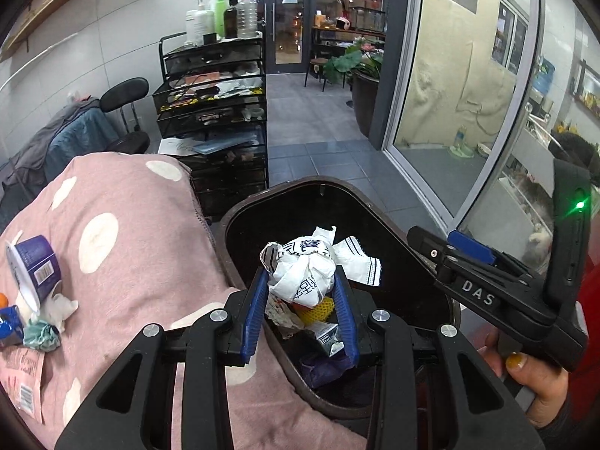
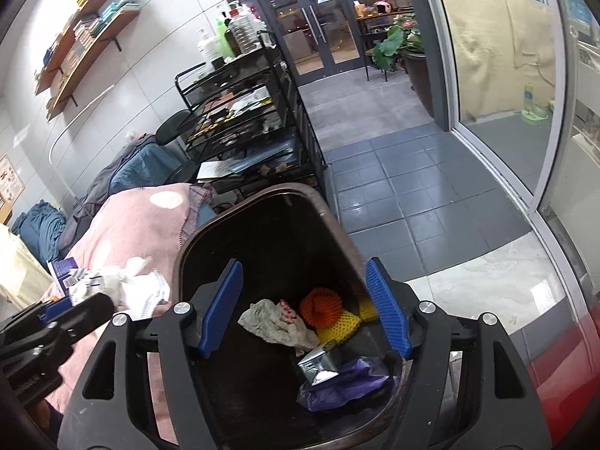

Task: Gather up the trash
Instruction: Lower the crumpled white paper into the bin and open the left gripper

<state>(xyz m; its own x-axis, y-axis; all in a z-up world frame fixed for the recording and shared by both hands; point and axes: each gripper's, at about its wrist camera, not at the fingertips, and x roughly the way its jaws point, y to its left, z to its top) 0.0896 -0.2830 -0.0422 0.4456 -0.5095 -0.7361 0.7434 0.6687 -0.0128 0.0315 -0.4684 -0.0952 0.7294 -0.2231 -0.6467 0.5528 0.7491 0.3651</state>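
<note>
Left wrist view: a tiled room with a grey floor, glass doors at the back and a black mesh trolley (image 1: 215,112) with bottles on its top, most of its drawer contents too cluttered to name. Nearer lies a pink spotted blanket (image 1: 123,232) over some piece of furniture that stays hidden. The left gripper (image 1: 302,292) is clenched on a crumpled white wrapper (image 1: 303,273) with dark print, held over the open dark bin (image 1: 378,221). The wrapper covers most of the bin's contents; under it only a bit of yellow foam netting (image 1: 318,309), a silvery carton (image 1: 330,339) and something purple (image 1: 326,369) peek out. Left of the gripper, on the blanket, a purple cup (image 1: 35,266) lies on its side beside crumpled tissues (image 1: 52,317) and items cut off by the frame edge. To the right, the right gripper's body shows from the side, held by a hand (image 1: 532,378); its fingertips are out of sight here.

Right wrist view: the same room, with wall shelves (image 2: 86,37) of books at upper left. The right gripper (image 2: 303,307) is released, nothing between its blue pads (image 2: 386,307), hanging over the bin (image 2: 262,202). Inside, ahead of the gripper, lie a greyish rag (image 2: 277,324), orange netting (image 2: 320,305), yellow netting (image 2: 337,328), the silvery carton (image 2: 318,362) and a purple bag (image 2: 341,384). To its left, the white wrapper (image 2: 127,290) shows partly behind the left gripper's dark body.
</note>
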